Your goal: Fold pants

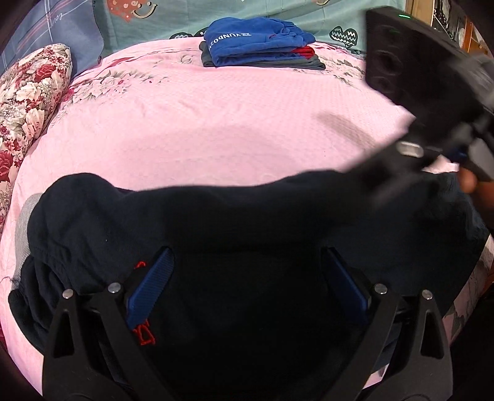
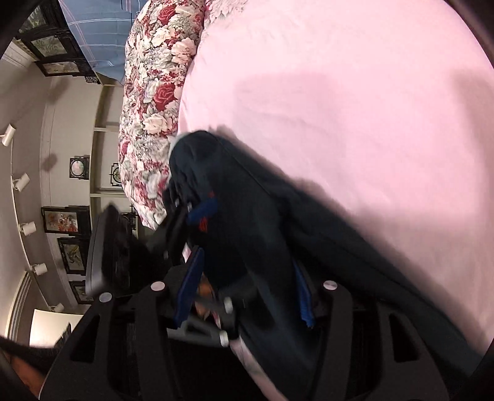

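Dark navy pants (image 1: 216, 222) with small red stitching lie bunched on the pink bedspread (image 1: 200, 123) near its front edge. My left gripper (image 1: 247, 277) hovers over them with its blue pads (image 1: 151, 280) spread wide, cloth between and under them. My right gripper (image 1: 432, 154) shows blurred at the right of the left wrist view, over the pants' right end. In the right wrist view my right gripper (image 2: 247, 290) has its pads (image 2: 188, 287) apart with a fold of pants (image 2: 253, 222) between them. The left gripper (image 2: 197, 212) shows there on the far end.
A stack of folded clothes, blue on top (image 1: 259, 40), sits at the far side of the bed. A floral pillow (image 1: 27, 105) lies along the left edge, also in the right wrist view (image 2: 154, 92). A patterned teal sheet (image 1: 308, 18) lies behind.
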The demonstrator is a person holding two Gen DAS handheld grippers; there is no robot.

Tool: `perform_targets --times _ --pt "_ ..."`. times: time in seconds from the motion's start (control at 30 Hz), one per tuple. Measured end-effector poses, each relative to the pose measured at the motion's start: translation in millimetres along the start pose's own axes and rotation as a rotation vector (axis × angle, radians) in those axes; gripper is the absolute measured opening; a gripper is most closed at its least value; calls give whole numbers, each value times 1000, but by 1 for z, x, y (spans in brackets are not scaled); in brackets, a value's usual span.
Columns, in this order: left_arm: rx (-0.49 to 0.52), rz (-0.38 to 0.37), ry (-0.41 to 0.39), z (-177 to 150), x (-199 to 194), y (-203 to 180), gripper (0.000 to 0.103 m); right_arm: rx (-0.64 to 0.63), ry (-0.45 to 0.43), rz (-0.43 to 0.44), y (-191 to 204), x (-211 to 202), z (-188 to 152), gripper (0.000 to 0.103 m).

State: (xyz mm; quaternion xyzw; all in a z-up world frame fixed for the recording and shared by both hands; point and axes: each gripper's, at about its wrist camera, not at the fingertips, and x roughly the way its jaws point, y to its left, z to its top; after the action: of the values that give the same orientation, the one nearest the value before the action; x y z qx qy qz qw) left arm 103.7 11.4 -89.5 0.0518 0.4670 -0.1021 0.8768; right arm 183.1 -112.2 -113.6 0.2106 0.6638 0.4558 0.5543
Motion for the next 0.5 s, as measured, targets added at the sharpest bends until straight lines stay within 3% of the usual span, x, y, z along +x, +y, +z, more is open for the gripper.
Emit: perform_targets --times 0.1,0.17,0.27,0.37,0.5 --pt "-4 -6 -3 -1 0 0 98 27 11 29 -2 22 16 56" --pt "-9 -6 -5 -1 -1 0 98 8 -80 21 0 20 24 55" --pt "-10 -17 -8 -2 -1 1 98 -14 -206 -9 -1 6 26 44" --pt "-12 -21 -6 -1 0 1 98 -16 -205 -27 -6 6 30 36" --pt "-19 -39 -12 -1 -1 3 98 39 -171 28 -23 -2 42 28"
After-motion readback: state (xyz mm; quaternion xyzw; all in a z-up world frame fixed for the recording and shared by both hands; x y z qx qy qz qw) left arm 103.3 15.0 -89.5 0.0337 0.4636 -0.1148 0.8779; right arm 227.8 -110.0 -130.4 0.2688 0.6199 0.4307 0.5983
